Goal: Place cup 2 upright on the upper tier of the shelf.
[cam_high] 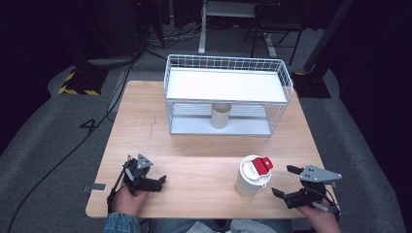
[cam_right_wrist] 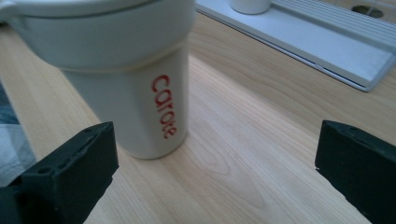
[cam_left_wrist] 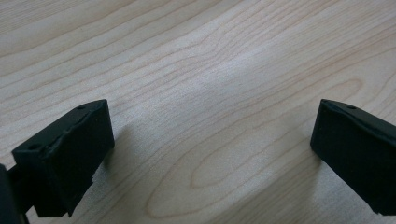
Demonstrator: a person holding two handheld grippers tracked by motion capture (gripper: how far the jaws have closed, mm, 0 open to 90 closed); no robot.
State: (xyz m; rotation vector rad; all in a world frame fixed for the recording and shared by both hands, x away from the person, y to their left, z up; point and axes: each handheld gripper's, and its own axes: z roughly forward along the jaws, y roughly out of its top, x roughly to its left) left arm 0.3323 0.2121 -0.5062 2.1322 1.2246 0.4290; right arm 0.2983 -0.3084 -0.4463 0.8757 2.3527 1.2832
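While both tongs rest low at the near edge of the worktop [cam_high: 145, 104], we hold the right tongs [cam_high: 284, 180] wide open and empty just beside the white tumbler [cam_high: 250, 177], whose red-tabbed lid [cam_high: 257, 166] is on. Seen along the right tongs [cam_right_wrist: 215, 163], the tumbler [cam_right_wrist: 130, 84] stands upright near the left-hand jaw, not between the jaws, with red lettering on its side. Our left tongs [cam_high: 145, 172] gape equally wide over bare wood [cam_left_wrist: 210, 93], well apart from the tumbler, while a beige cup [cam_high: 221, 115] stands on the lower shelf of the wire rack [cam_high: 228, 65] at the far side.
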